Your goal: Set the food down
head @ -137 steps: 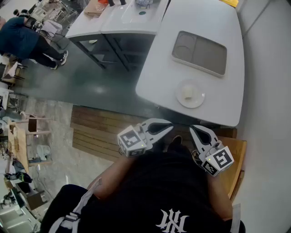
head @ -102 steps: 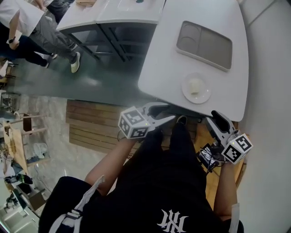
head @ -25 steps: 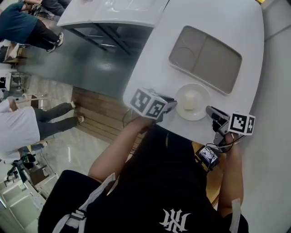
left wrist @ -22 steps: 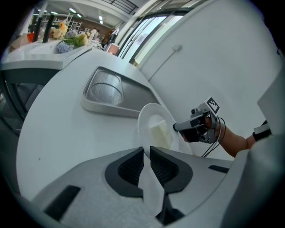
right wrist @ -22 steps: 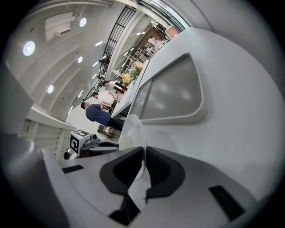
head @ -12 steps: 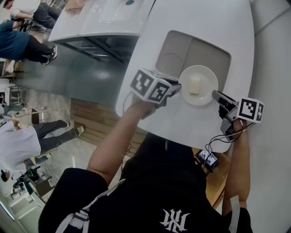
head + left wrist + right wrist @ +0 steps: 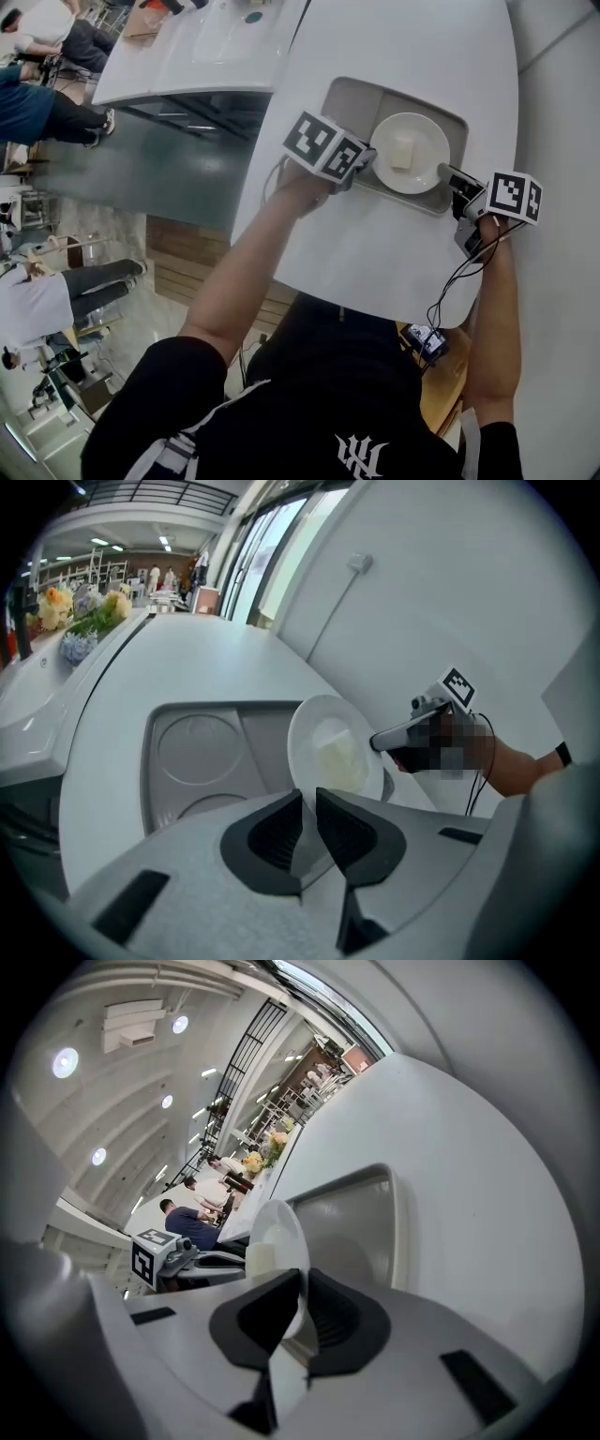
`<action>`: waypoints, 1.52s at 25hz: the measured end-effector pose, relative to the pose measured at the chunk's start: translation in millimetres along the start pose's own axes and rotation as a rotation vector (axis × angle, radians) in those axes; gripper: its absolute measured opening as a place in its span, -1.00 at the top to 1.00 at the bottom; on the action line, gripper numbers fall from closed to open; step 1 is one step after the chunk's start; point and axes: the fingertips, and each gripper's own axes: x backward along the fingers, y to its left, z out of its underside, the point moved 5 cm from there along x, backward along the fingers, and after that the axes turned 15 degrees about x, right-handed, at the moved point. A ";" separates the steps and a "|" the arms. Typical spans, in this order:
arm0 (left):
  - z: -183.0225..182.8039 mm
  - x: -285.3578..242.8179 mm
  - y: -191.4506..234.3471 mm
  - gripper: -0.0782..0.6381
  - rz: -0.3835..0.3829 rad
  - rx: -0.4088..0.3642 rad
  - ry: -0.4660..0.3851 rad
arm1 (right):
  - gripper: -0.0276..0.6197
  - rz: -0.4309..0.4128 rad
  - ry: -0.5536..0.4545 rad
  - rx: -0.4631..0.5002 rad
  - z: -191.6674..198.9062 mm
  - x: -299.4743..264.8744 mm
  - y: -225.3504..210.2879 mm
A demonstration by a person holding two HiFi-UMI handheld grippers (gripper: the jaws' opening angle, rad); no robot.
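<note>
We hold the plate (image 7: 422,131) by opposite rims. Our left gripper (image 7: 364,163) clamps its jaws on the near-left edge, and our right gripper (image 7: 448,175) pinches the right edge. The food (image 7: 402,153), a pale block, sits at the plate's middle. The plate is over the wide compartment of the grey tray (image 7: 349,98), overlapping the tray's near edge. We cannot tell whether it touches the tray. The tray lies on the white table (image 7: 375,253), with its round wells on the left, beside the plate.
</note>
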 end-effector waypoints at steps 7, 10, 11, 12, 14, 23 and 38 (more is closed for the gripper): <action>1.2 -17.6 5.6 0.66 -0.035 -0.015 0.052 | 0.84 0.039 0.048 0.011 5.4 -7.4 -13.4; 2.5 -22.3 6.2 0.66 -0.072 -0.050 0.070 | 0.84 0.071 0.071 0.049 5.9 -10.3 -15.8; 3.2 -23.5 6.1 0.66 -0.081 -0.060 0.076 | 0.84 0.083 0.078 0.062 6.0 -11.0 -16.2; 4.1 -24.3 5.9 0.66 -0.089 -0.067 0.081 | 0.84 0.094 0.086 0.075 6.0 -11.4 -16.0; 5.2 -24.8 5.1 0.65 -0.101 -0.075 0.088 | 0.83 0.114 0.099 0.103 5.2 -11.0 -14.5; 8.2 -28.2 1.3 0.65 -0.162 -0.153 0.068 | 0.72 0.254 0.154 0.341 4.9 -16.9 -10.7; 50.1 16.8 -38.1 0.65 0.044 -0.244 -0.394 | 0.89 0.256 -0.385 0.808 18.2 44.1 54.3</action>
